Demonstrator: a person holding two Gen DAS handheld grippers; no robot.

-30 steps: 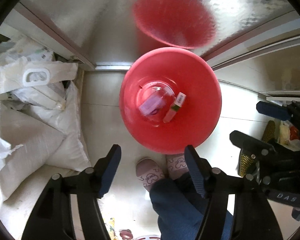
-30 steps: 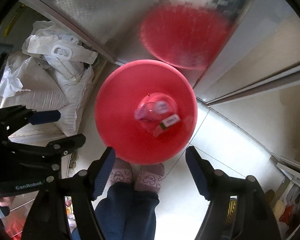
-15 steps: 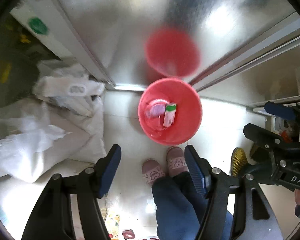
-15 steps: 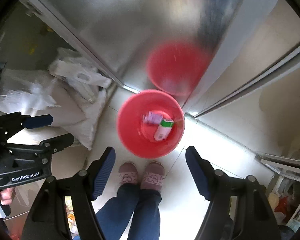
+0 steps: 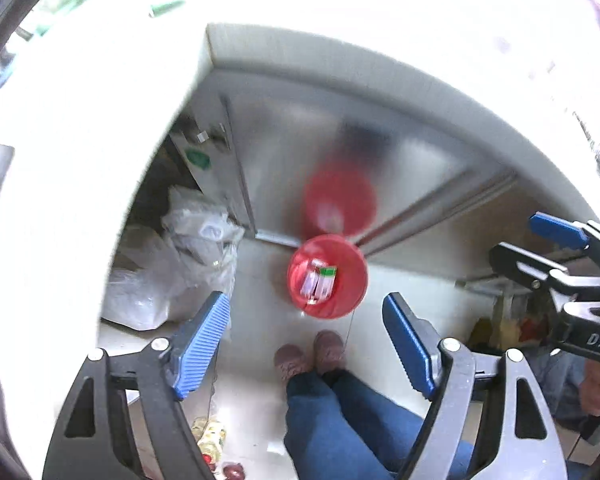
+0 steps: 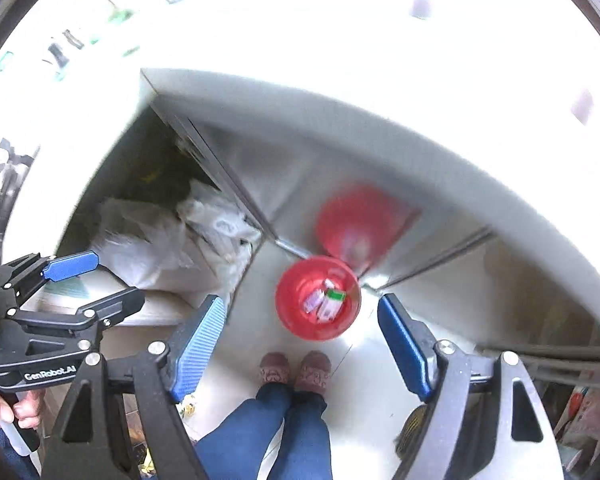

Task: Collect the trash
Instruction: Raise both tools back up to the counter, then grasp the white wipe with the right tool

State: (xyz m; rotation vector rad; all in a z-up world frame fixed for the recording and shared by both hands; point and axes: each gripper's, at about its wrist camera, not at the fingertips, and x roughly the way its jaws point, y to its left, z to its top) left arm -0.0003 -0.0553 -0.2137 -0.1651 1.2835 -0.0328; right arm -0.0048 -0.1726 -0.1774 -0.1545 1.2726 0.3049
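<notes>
A red bin stands far below on the pale floor against a steel cabinet. Inside it lie a purple-white wrapper and a small white carton with a green end. My left gripper points steeply down high above the bin, its jaws opening with nothing between them. The same holds for my right gripper, also high up and empty with jaws opening. Each view catches the other gripper at its side, the right one and the left one.
White plastic bags are piled left of the bin in a cabinet gap. A bright white countertop edge arcs above. The person's slippered feet and jeans stand just before the bin. Small litter lies on the floor.
Both grippers have risen well above the bin, which now looks much smaller. The countertop has come into view. Both pairs of jaws stand a little wider.
</notes>
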